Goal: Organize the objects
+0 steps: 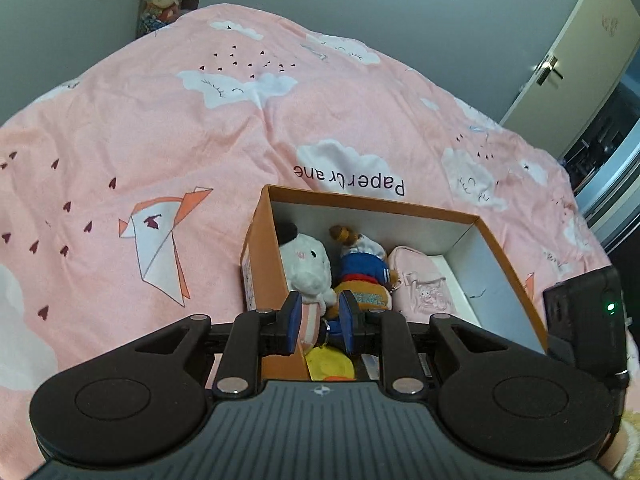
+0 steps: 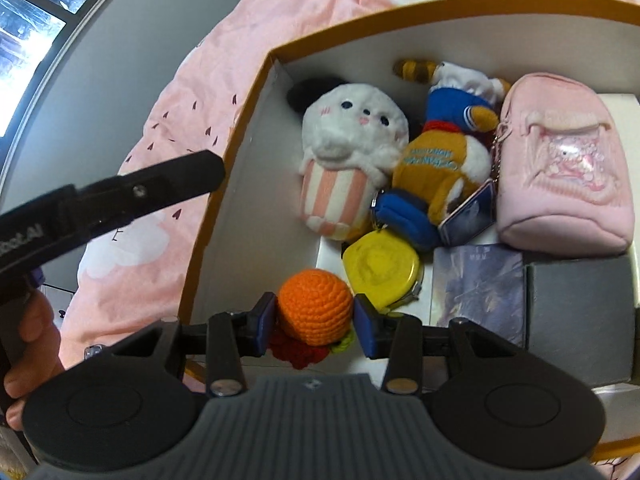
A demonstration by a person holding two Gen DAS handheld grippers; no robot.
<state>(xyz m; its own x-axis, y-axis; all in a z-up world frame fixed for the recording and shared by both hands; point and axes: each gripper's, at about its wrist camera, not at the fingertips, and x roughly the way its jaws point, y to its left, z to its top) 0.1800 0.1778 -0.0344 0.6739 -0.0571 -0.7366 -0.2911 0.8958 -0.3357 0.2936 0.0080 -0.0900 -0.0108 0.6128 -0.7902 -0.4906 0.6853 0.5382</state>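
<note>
The right gripper (image 2: 315, 318) clasps a crocheted orange yarn ball (image 2: 315, 307) low in the orange cardboard box (image 2: 224, 184), at six o'clock from the white plush rabbit (image 2: 352, 148). Its soft roundness could squirt free. The left gripper (image 1: 320, 322) hangs unclenched, empty.

Box (image 2: 224, 184): matt cardboard, orange outside, white inside. Orange ball (image 2: 316, 304): crocheted yarn, rough and knobbly. White plush toy (image 2: 352, 132): fluffy pile fabric. Pink pouch (image 2: 560, 168): soft cloth. Yellow case (image 2: 380, 266): smooth, slightly glossy plastic. Bed cover (image 1: 200, 140): matt printed cotton, creased.
</note>
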